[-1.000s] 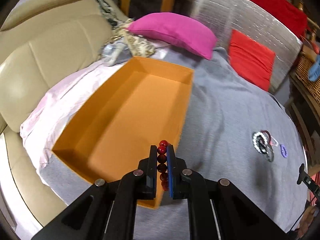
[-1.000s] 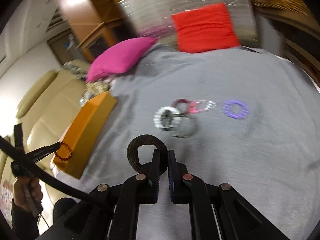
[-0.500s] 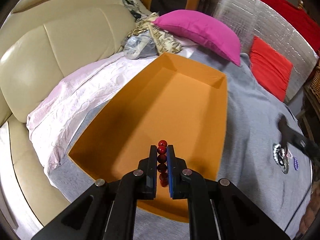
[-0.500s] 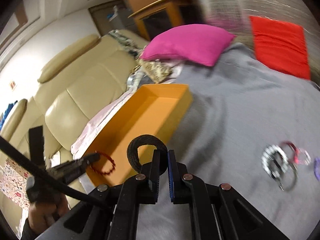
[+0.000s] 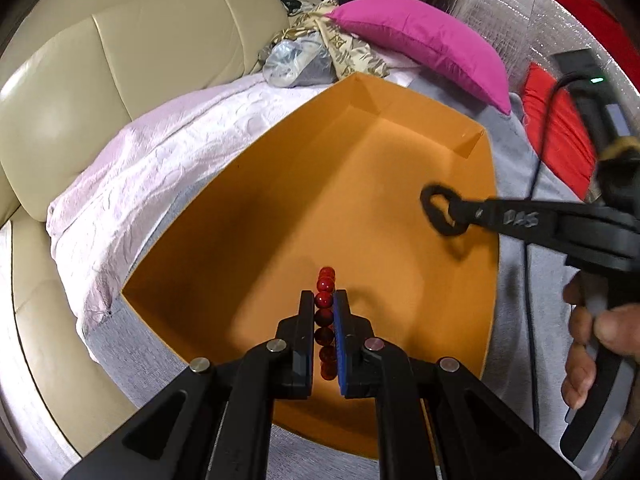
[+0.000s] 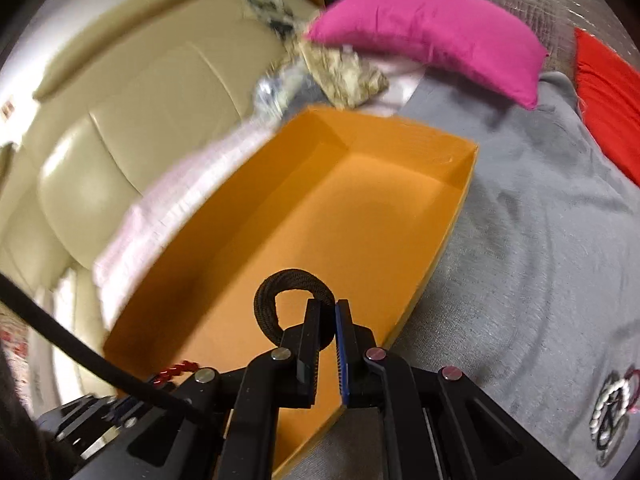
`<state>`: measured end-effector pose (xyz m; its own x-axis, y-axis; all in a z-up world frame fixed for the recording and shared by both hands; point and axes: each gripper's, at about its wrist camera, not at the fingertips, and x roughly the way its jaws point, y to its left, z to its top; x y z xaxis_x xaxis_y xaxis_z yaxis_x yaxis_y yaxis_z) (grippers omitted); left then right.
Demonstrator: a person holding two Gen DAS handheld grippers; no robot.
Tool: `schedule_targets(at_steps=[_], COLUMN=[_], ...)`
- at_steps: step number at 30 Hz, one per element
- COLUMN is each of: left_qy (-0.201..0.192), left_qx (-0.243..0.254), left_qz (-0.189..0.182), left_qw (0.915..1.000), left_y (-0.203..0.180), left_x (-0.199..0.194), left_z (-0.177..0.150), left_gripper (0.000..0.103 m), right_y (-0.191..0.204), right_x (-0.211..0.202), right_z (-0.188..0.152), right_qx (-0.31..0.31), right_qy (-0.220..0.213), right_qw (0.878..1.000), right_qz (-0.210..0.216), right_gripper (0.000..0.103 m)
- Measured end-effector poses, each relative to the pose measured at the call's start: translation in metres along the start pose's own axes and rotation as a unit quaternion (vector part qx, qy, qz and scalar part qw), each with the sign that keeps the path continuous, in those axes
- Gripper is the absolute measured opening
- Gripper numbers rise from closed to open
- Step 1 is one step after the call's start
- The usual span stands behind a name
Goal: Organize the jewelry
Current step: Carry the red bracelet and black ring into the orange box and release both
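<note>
Open orange box [image 5: 280, 216] on the grey blanket [image 6: 540, 248], its floor bare to receive jewelry. Left tongs [image 5: 325, 308] clenched on a red bead bracelet [image 5: 325, 300], poised above the box's near end for release. Right tongs [image 6: 328, 320] clenched on a black braided bracelet [image 6: 276, 300], likewise over the box. Remaining bracelets [image 6: 612, 404] lie on the blanket, well apart.

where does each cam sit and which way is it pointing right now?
Left wrist: on the left gripper, looking down its fingers into the orange box; red bead bracelet clamped, right gripper and a hand at right.
Right wrist: on the right gripper, facing the box from its grey-blanket side; black ring clamped, left gripper low left.
Shared: box, pink pillow, beige sofa.
</note>
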<state>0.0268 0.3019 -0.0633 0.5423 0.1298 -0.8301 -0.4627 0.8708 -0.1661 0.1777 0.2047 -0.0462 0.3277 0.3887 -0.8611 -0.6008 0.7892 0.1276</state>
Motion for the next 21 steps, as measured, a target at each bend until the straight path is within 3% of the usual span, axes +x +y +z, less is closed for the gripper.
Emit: schedule_targets(at_steps=[2, 9, 16, 21], left_qy=[0.004, 0.016, 0.012, 0.013], left_qx=[0.0, 0.001, 0.02, 0.017], left_qz=[0.004, 0.007, 0.005, 0.003], left_qw=[1.0, 0.9999, 0.9997, 0.9998], left_y=[0.001, 0.006, -0.001, 0.0], left_x=[0.003, 0.012, 0.004, 0.003], left_z=[-0.001, -0.007, -0.008, -0.007], left_gripper=[0.009, 0.009, 0.009, 0.009], right_y=[-0.001, -0.002, -0.014, -0.022], right_x=[0.014, 0.009, -0.014, -0.021], right_z=[-0.001, -0.017, -0.052, -0.041], right_qx=[-0.001, -0.023, -0.021, 0.015], right_qy=[0.031, 0.066, 0.071, 0.047], right_qw=[0.999, 0.995, 0.994, 0.997], right_qz=[-0.025, -0.073, -0.077, -0.062], right_gripper=[0.007, 0.006, 0.006, 0.009])
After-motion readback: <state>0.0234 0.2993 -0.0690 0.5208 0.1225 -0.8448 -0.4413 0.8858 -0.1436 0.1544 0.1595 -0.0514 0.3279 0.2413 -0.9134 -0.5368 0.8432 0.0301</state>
